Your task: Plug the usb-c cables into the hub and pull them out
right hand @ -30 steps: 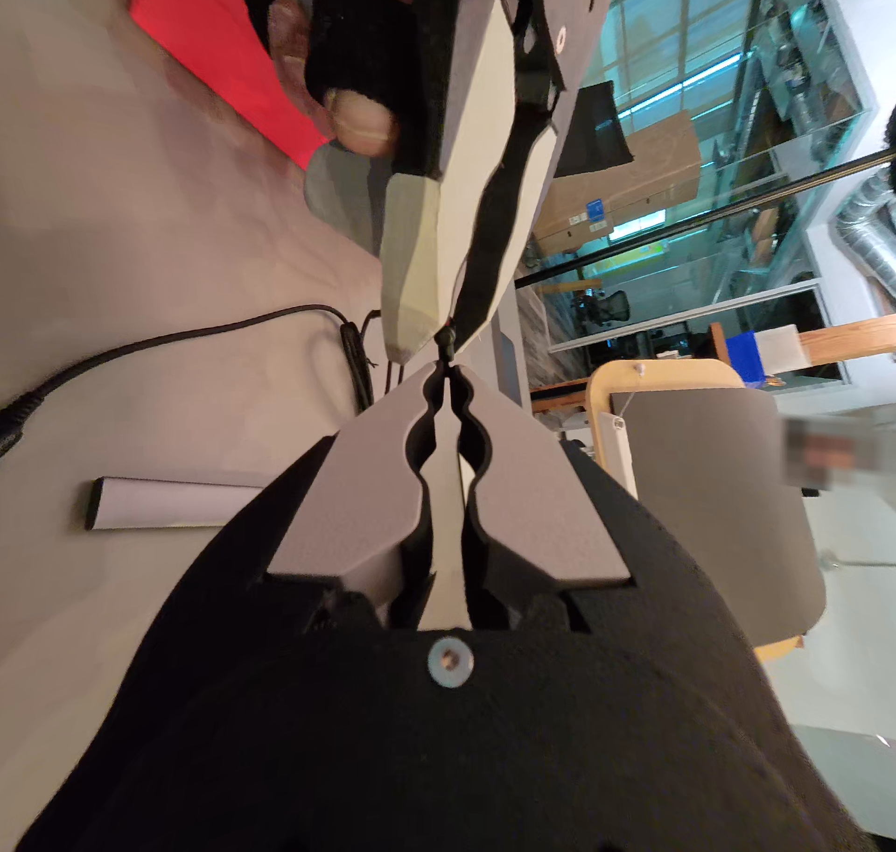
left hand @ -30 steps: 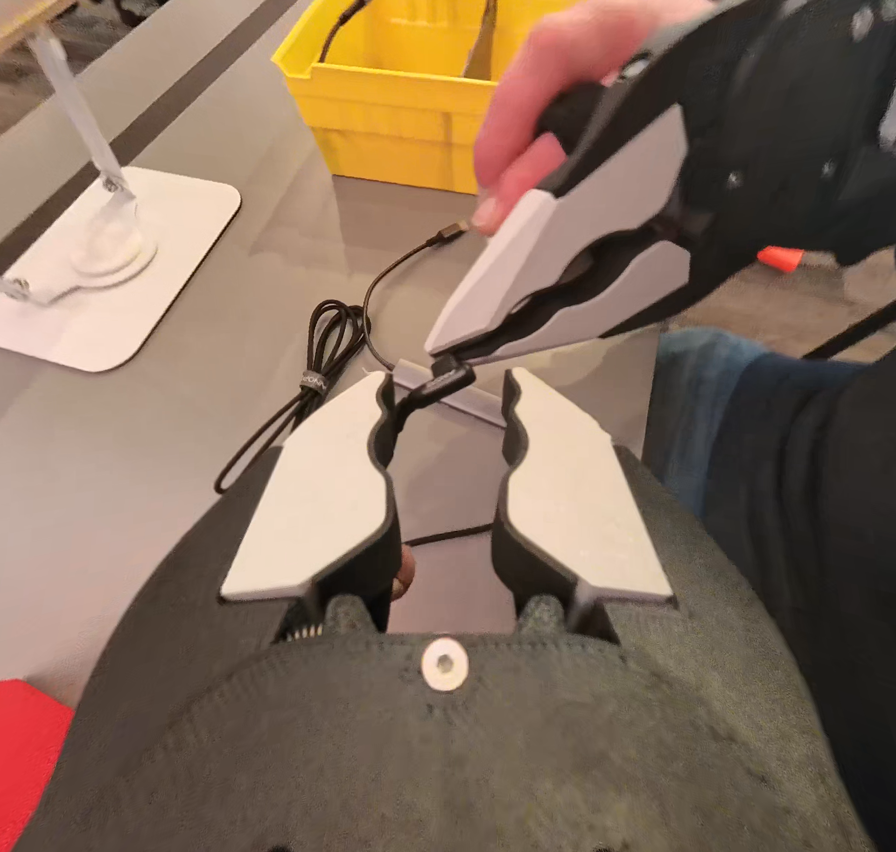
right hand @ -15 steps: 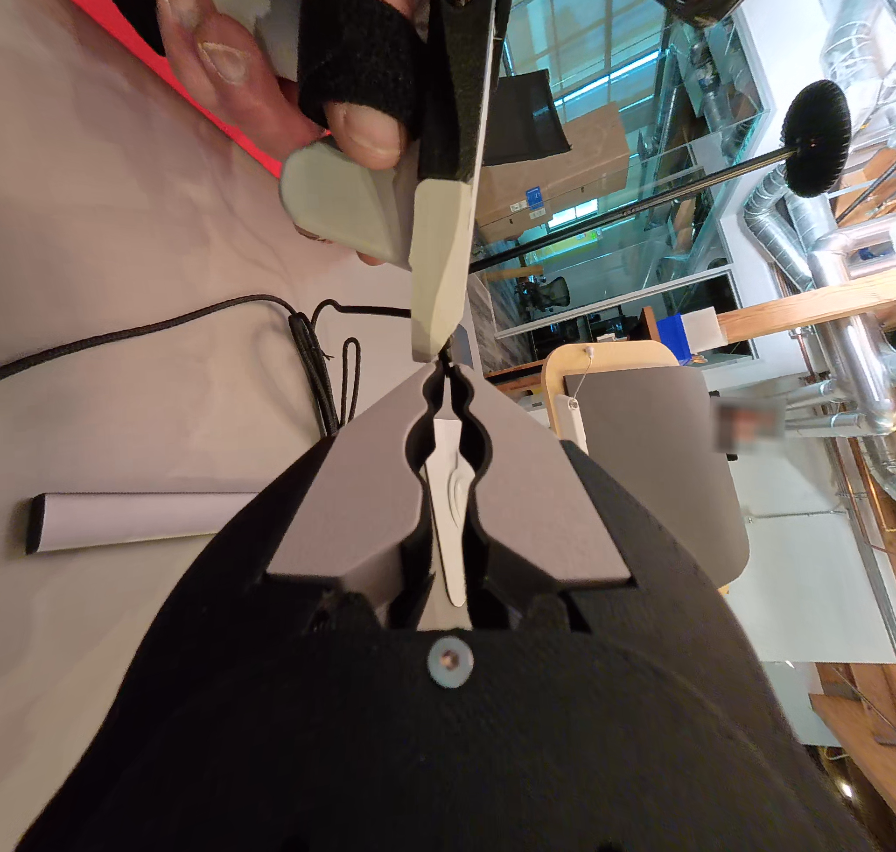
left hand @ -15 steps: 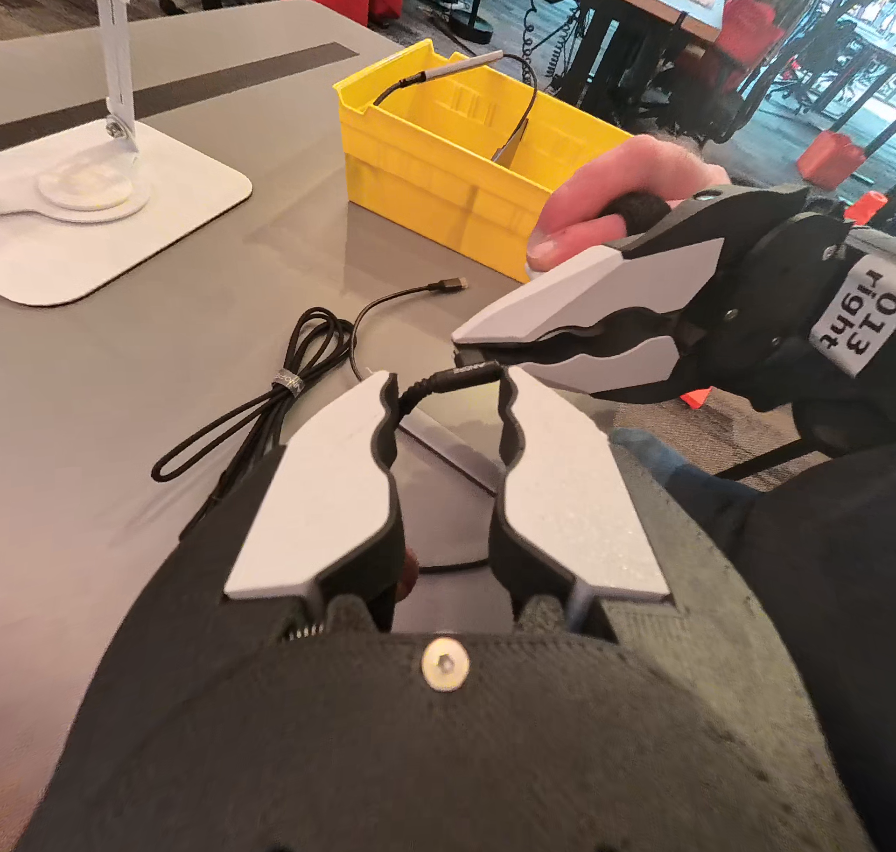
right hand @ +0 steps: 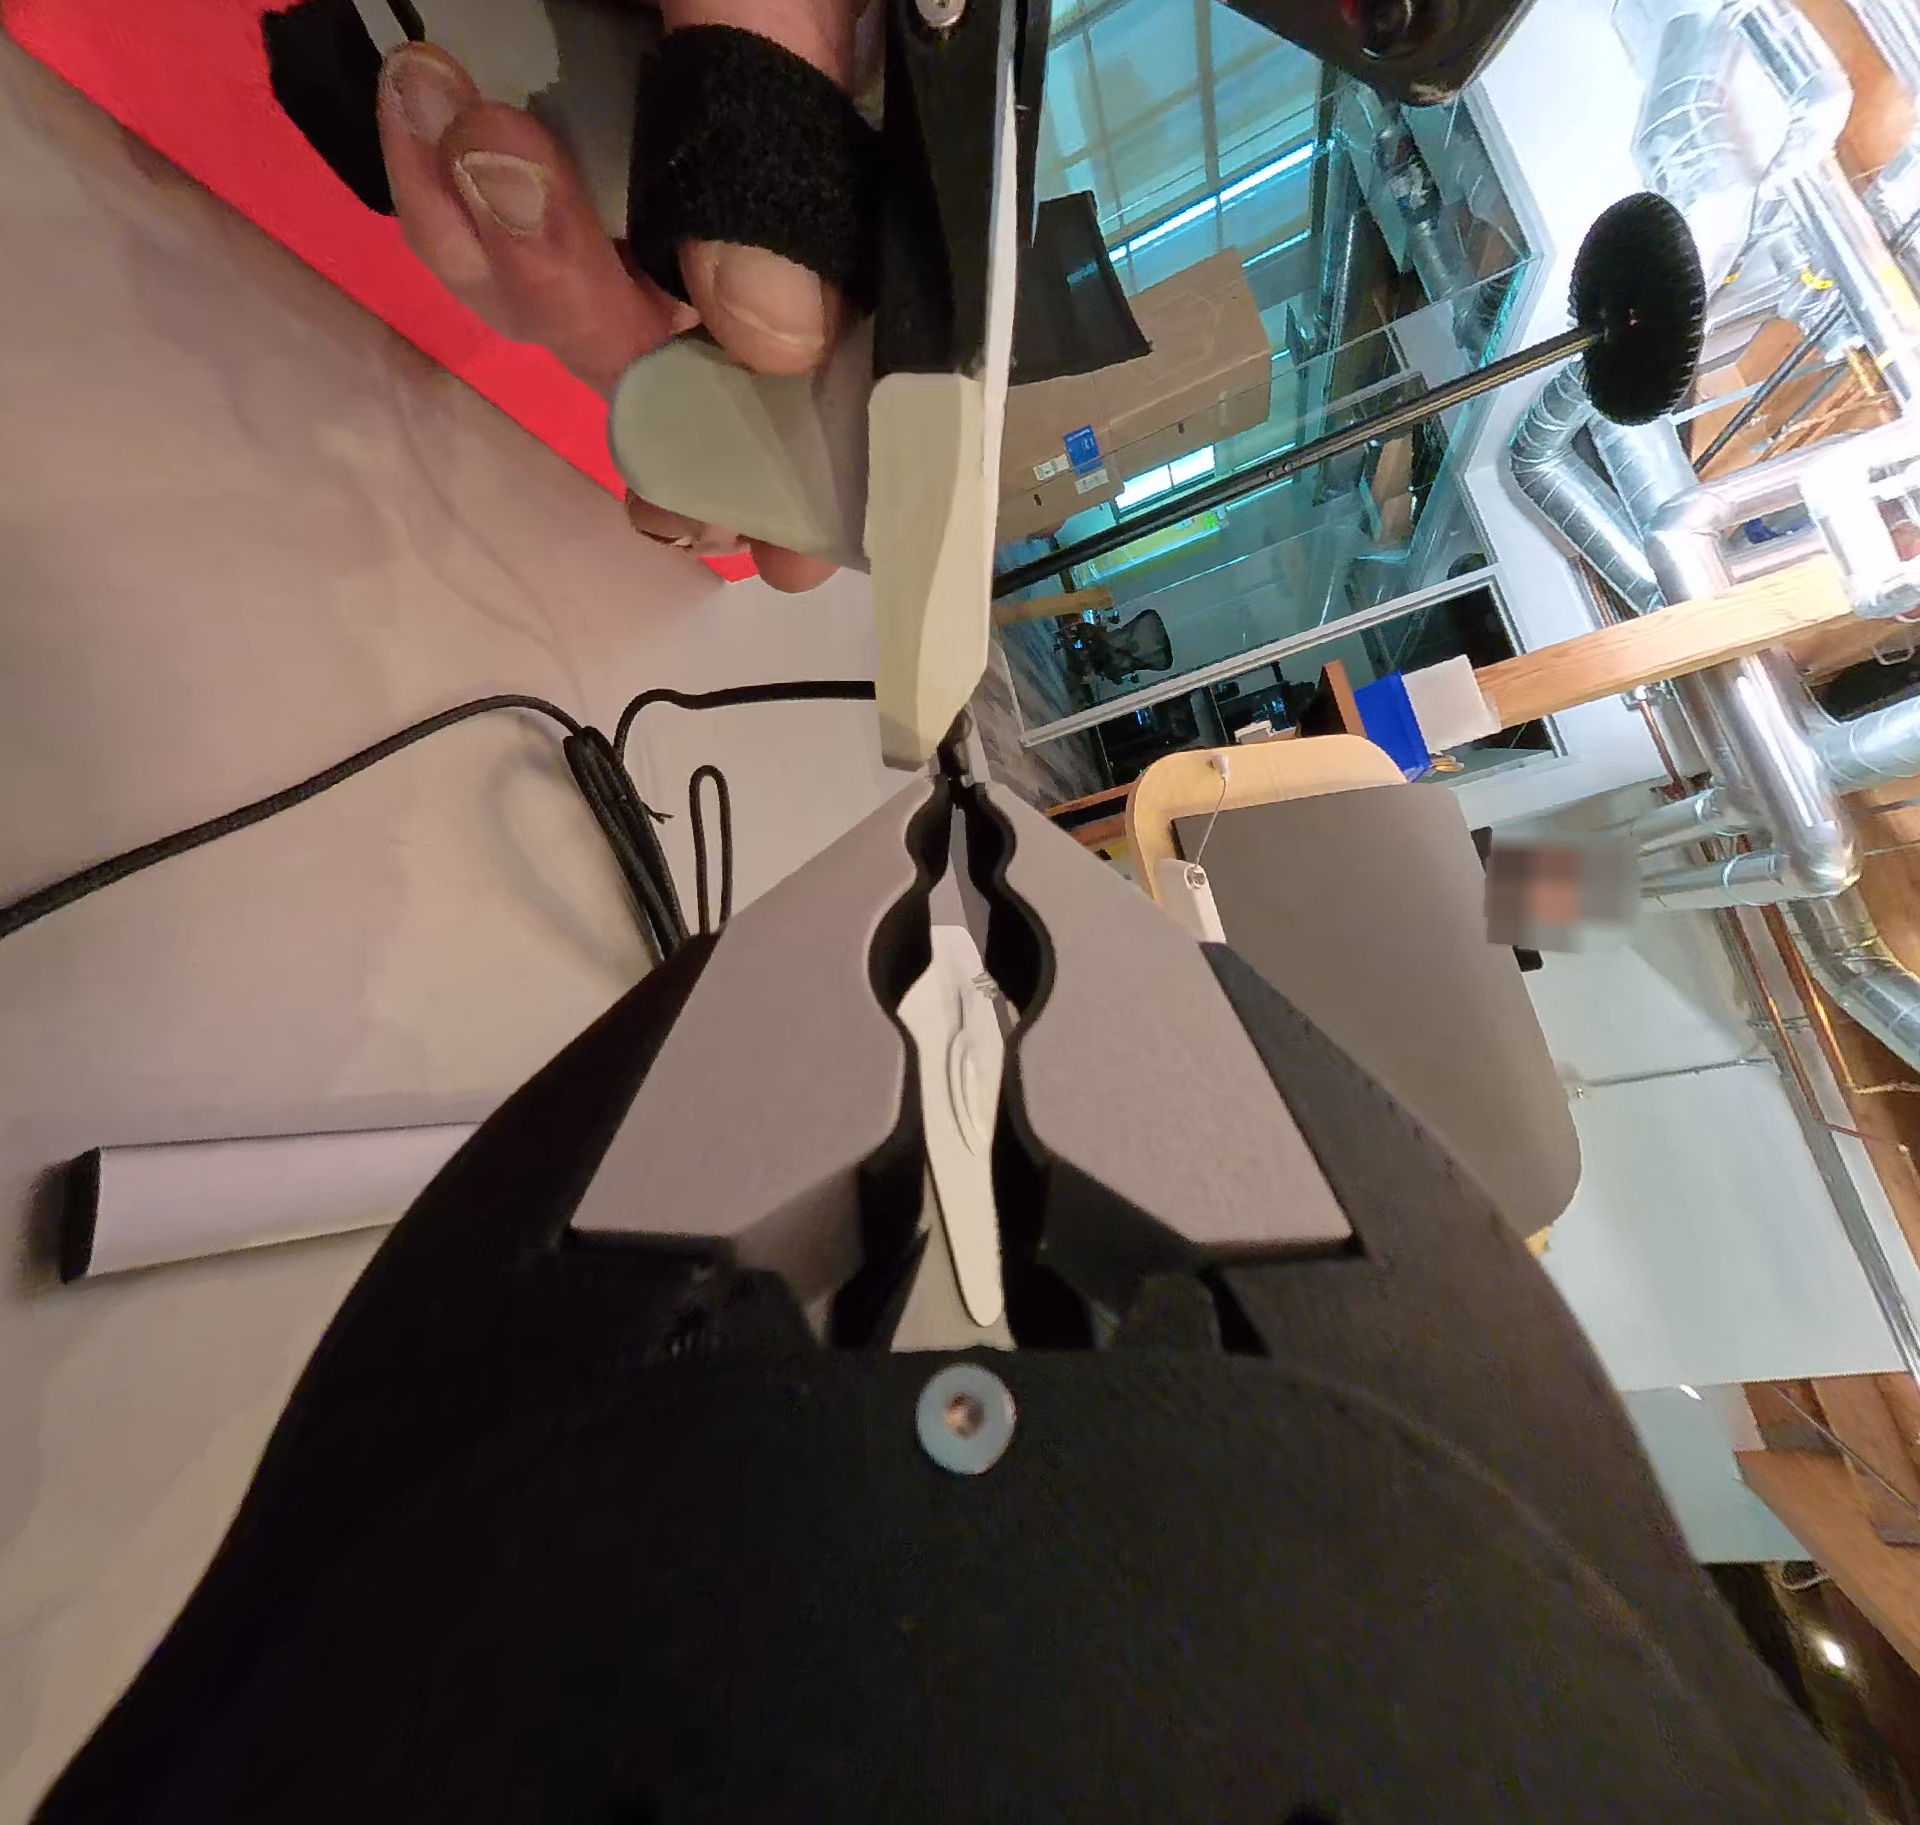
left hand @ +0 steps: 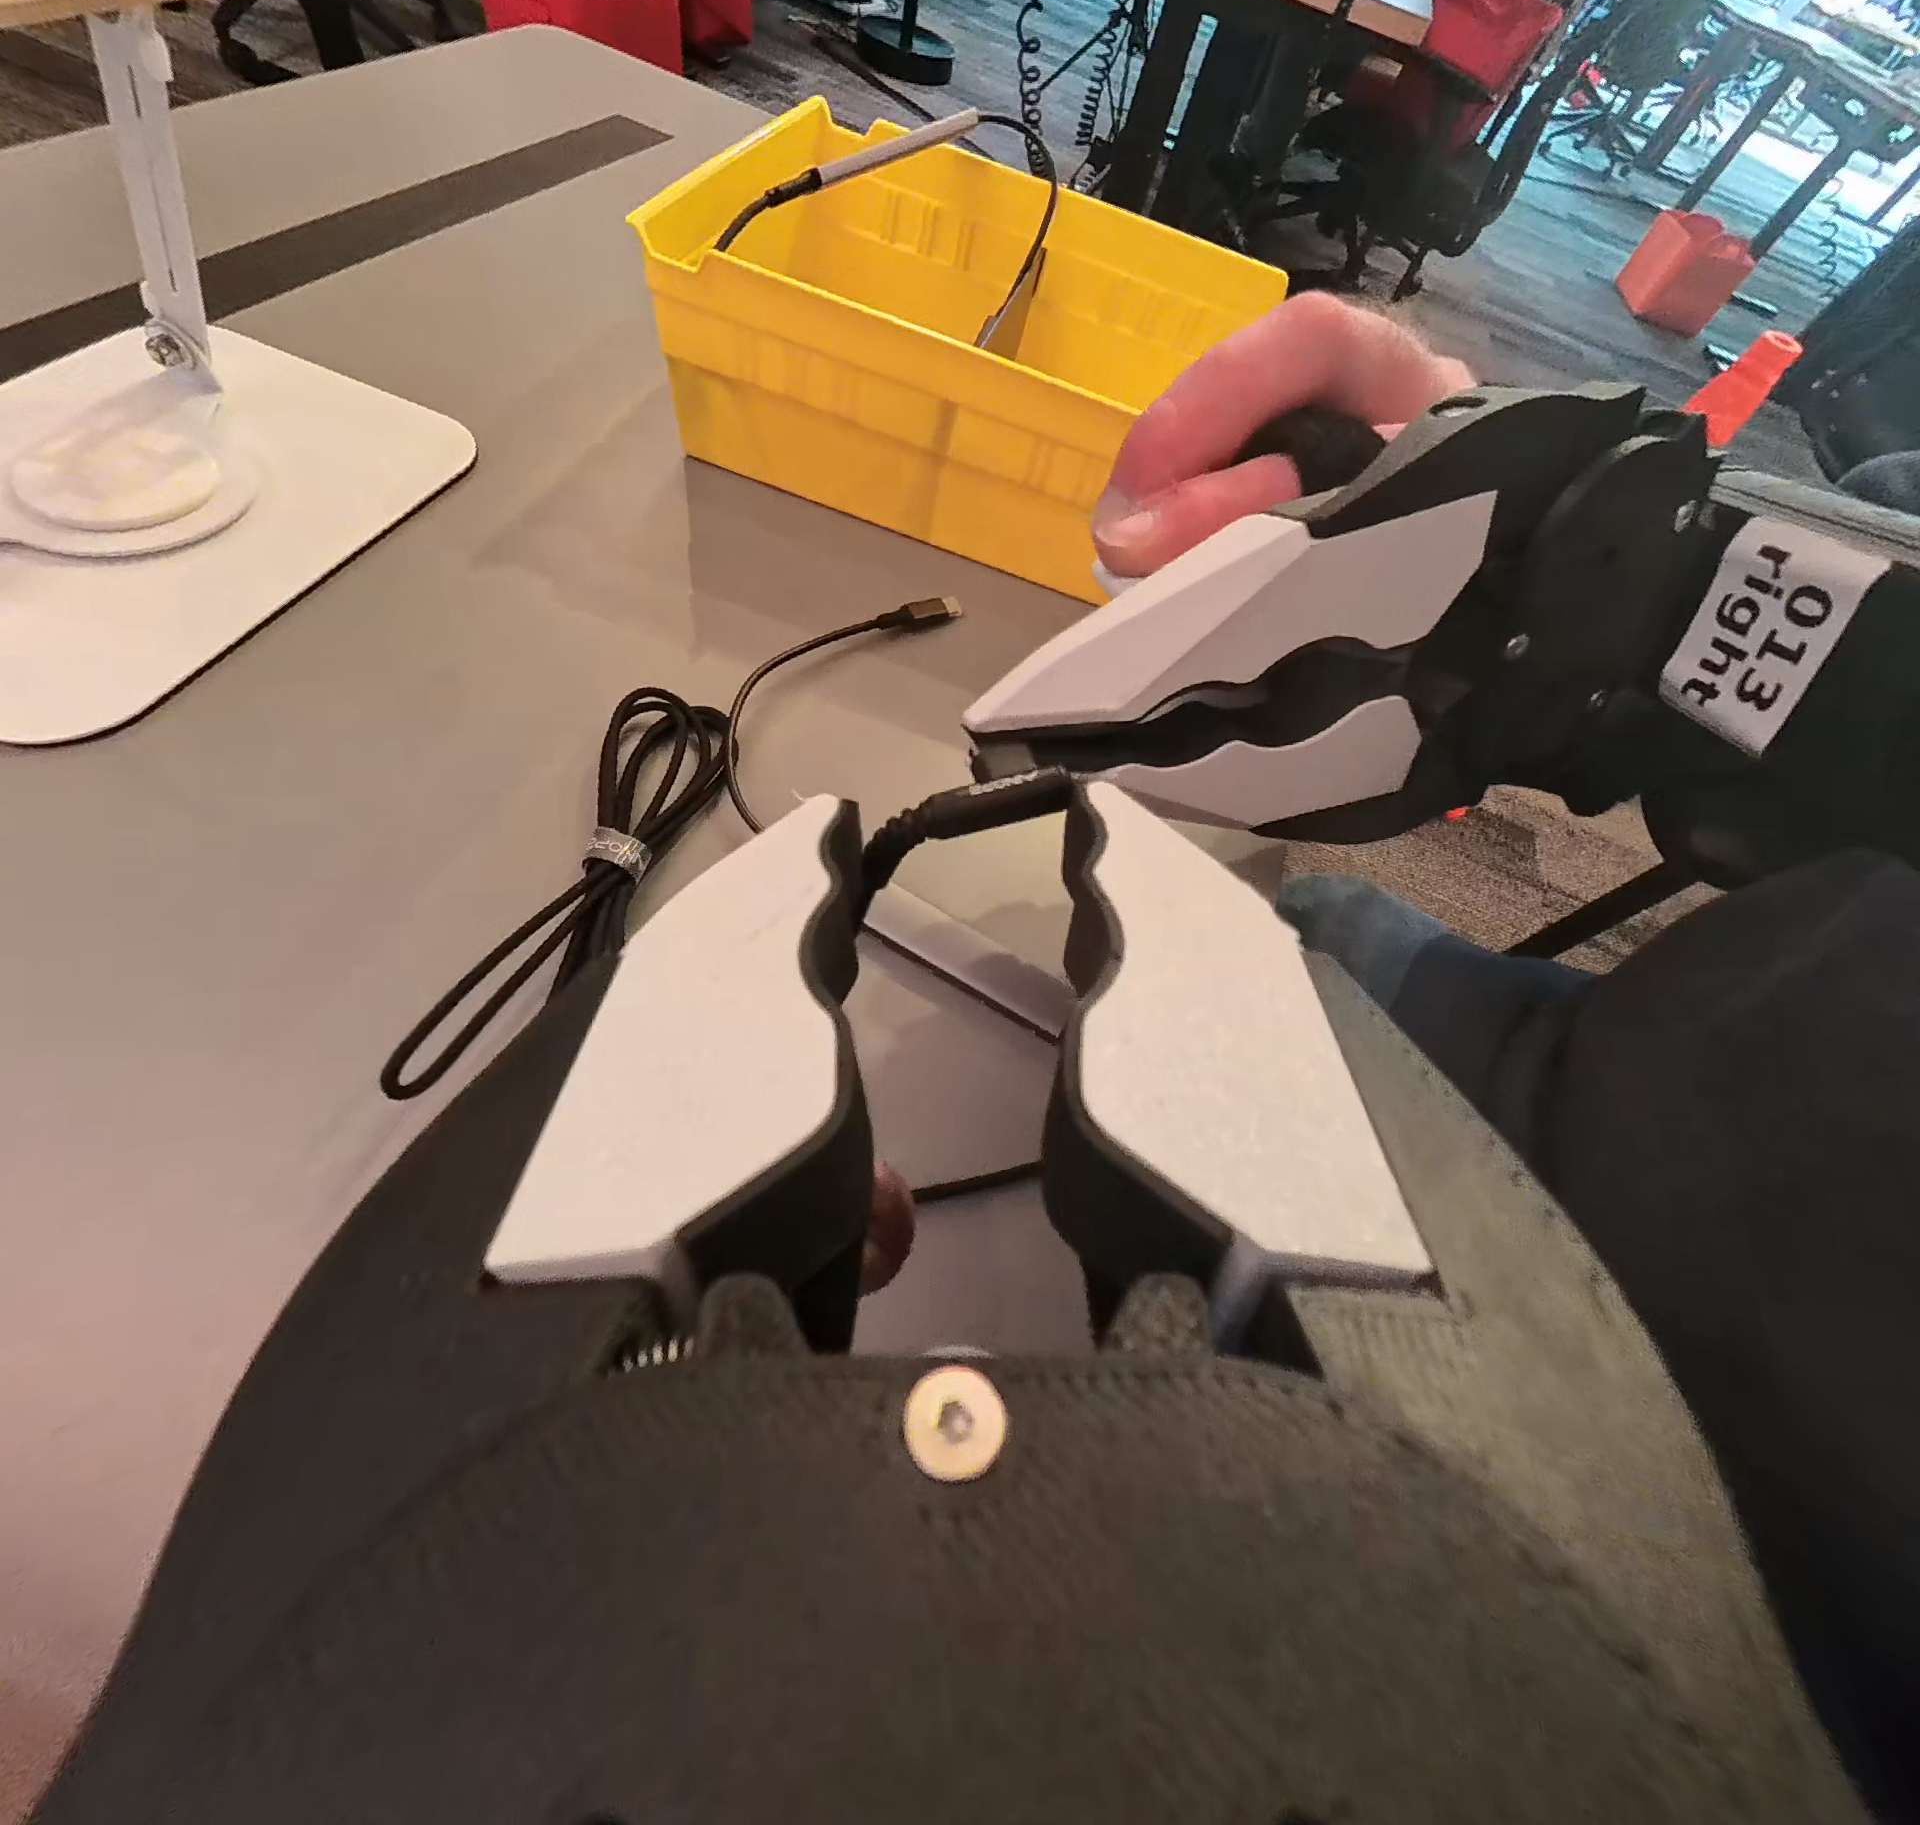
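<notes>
A black braided USB-C cable (left hand: 623, 840) lies partly coiled on the grey table (left hand: 312, 892), its free plug (left hand: 920, 614) near the yellow bin. My right gripper (left hand: 987, 747) is shut on the cable's other plug (left hand: 1003, 796) and holds it above the table. My left gripper (left hand: 961, 825) is open, and the held plug and its cable pass between its fingertips. The slim grey hub (left hand: 966, 965) lies flat on the table below, partly hidden by the left fingers. In the right wrist view the right gripper (right hand: 961, 788) is shut, and the hub (right hand: 260, 1193) lies at lower left.
A yellow bin (left hand: 935, 425) at the back holds another hub and cable (left hand: 904, 139). A white stand base (left hand: 156, 549) sits at the left. The table's edge runs close on the right, beside the person's leg (left hand: 1351, 934). A red object (right hand: 156, 61) lies at the near edge. The tips of both grippers are at nearly the same place.
The right gripper has lifted the plug up and away from the hub, and it now sits higher and farther right. The left gripper has risen and stayed open.
</notes>
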`<state>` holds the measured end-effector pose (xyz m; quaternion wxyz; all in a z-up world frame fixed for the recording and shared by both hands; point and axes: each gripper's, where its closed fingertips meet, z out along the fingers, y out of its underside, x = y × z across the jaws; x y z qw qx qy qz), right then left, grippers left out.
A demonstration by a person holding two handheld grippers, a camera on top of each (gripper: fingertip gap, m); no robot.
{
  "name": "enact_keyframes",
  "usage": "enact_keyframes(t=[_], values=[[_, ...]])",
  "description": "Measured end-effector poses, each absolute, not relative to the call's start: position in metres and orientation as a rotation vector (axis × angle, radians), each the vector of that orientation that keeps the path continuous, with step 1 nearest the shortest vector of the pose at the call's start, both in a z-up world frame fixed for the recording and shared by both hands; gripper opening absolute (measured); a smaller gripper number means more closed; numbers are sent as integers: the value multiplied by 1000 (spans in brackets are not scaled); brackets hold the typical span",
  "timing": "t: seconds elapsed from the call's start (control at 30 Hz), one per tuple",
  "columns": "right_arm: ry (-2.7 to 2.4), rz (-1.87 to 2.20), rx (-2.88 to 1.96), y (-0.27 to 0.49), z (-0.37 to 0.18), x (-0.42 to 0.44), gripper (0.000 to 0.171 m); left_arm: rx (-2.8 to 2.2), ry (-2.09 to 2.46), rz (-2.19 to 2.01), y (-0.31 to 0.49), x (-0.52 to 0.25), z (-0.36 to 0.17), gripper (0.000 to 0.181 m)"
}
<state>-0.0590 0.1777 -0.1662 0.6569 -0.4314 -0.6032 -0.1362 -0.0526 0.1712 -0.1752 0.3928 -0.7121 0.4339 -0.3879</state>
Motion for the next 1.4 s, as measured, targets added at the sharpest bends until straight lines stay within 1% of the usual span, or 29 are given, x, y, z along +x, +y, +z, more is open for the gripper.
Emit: enact_keyframes(t=[0.2,0.33,0.43,0.5,0.63,0.77,0.83,0.93,1.17,1.4], values=[[-1338,-243,-995,176,-163,-58,0,-1777,1138,-1001,170,-52,-172,36],[-1331,-122,-1036,175,-163,-58,0,-1757,1173,-995,169,-52,-172,36],[-1341,55,-1100,173,-163,-56,3,-1732,1216,-964,169,-53,-172,36],[-1378,139,-1137,172,-166,-53,10,-1712,1235,-958,168,-54,-170,36],[-1420,446,-1189,162,-164,-54,16,-1660,1349,-928,160,-55,-169,36],[-1474,673,-1196,152,-162,-56,14,-1614,1465,-886,152,-54,-171,36],[-1493,791,-1178,144,-160,-58,9,-1591,1498,-882,148,-52,-170,36],[-1507,919,-1171,137,-160,-61,9,-1554,1547,-881,143,-51,-170,36],[-1491,1069,-1151,129,-158,-61,8,-1505,1567,-921,136,-50,-168,36],[-1374,1009,-1164,137,-153,-62,7,-1536,1468,-898,145,-50,-164,39]])
